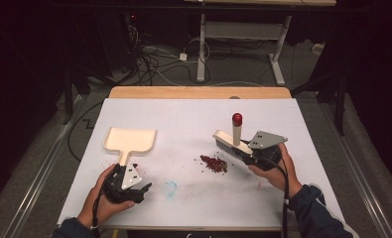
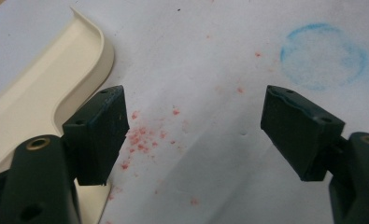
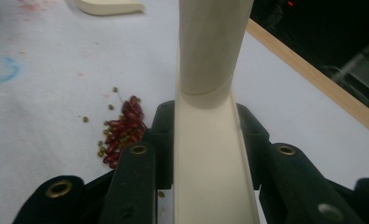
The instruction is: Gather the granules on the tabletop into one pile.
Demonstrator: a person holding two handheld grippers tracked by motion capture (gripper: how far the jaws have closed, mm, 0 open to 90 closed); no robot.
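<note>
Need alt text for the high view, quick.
The right gripper holds a brush beside a pile of red beans on a white table. The left gripper rests open near a cream dustpan.

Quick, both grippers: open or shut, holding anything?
Left gripper: open, empty, beside the dustpan.
Right gripper: shut on the brush.

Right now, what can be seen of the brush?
The brush is cream plastic with dark bristles under its long head and an upright handle ending in a red cap. The right gripper is shut on the head's end, holding it beside the pile of red beans on the white table.
</note>
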